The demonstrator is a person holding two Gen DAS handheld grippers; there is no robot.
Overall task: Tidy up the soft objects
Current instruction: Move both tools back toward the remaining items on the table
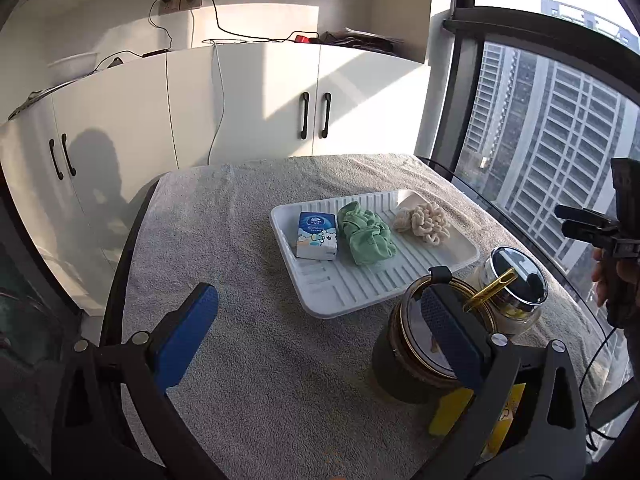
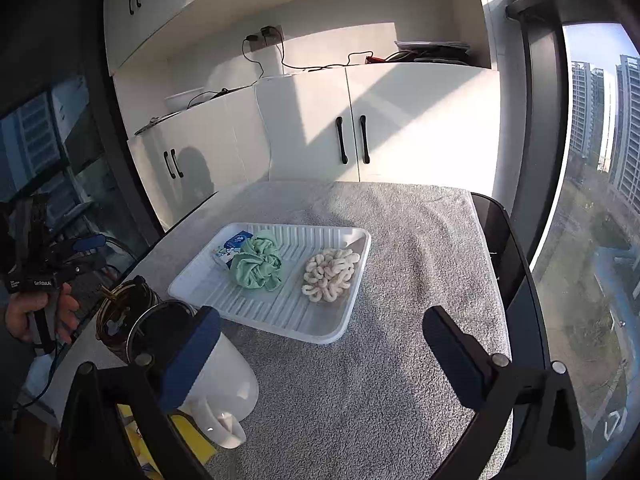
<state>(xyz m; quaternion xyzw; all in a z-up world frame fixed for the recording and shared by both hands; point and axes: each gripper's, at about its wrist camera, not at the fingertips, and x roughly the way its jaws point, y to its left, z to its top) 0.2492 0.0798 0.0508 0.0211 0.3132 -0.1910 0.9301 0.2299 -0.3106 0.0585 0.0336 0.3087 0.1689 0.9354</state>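
Both tools hovering spread and empty, short of the tray.
Ahead of the left tool (image 1: 320, 336) and right tool (image 2: 320, 344), the white ribbed plastic tray (image 2: 280, 316) is already grouping the green crumpled cloth (image 2: 256, 266), cream looped scrunchie (image 2: 330, 274) and blue tissue pack (image 1: 317, 236).

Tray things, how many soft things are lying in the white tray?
3: tissue pack at the left end, green cloth in the middle, cream scrunchie at the right end. None looks hidden.

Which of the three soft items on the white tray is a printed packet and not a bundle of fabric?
The blue-and-white tissue packet, at one end of the tray. It is boxy with printed graphics; the green cloth bundle in the middle and the cream looped scrunchie are bunched fabric.
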